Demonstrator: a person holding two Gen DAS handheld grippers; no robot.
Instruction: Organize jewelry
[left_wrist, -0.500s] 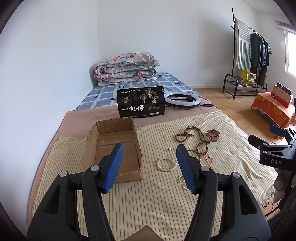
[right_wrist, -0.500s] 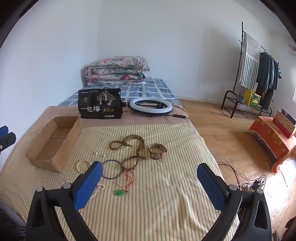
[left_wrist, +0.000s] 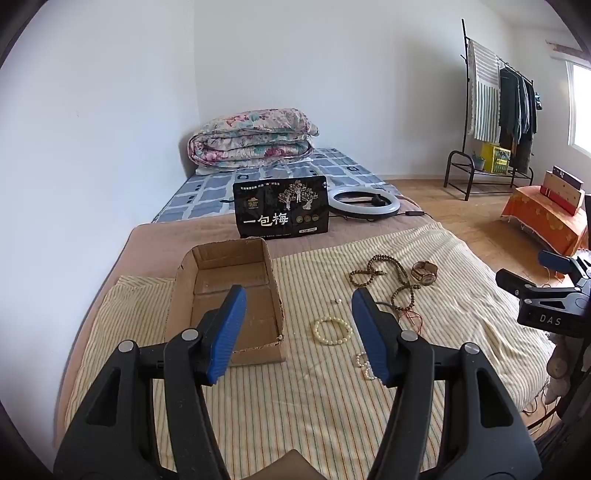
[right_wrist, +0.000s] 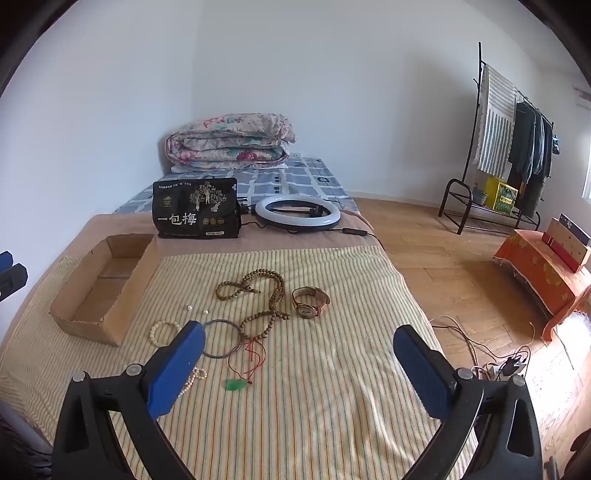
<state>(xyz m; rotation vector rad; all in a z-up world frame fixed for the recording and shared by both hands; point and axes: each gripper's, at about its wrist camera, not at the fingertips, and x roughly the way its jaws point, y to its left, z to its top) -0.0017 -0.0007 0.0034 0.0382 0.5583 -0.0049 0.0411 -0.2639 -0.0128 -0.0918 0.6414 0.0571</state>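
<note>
Your stock, largest first: a bed (right_wrist: 258, 424) under a striped yellow cover, with a folded floral quilt (right_wrist: 229, 142) at its far end by the wall. Next, a clothes rack (right_wrist: 513, 147) on the wood floor off to the right, well apart from the bed. A black printed bag (right_wrist: 195, 214) stands upright on the bed, and a ring light (right_wrist: 297, 216) lies flat just beside it on the right. Your cardboard box (right_wrist: 107, 295) sits open-topped on the left part of the cover, nothing visible inside. Your left gripper (left_wrist: 297, 332) hangs above the box's near right corner, jaws partly spread, nothing between them. Your right gripper (right_wrist: 299, 363) hovers over the bare cover, jaws released to full width, nothing held. The jewelry lies loose to the right of the box: a long brown bead necklace (right_wrist: 262, 295), a wristwatch (right_wrist: 308, 302) just right of it, a thin grey bangle (right_wrist: 221, 338), a cream bead bracelet (left_wrist: 331, 331), a pearl strand (left_wrist: 364, 365) partly hidden by blue pads, a green pendant (right_wrist: 236, 385) on red cord, and two loose pearls (right_wrist: 190, 307) near the box.
</note>
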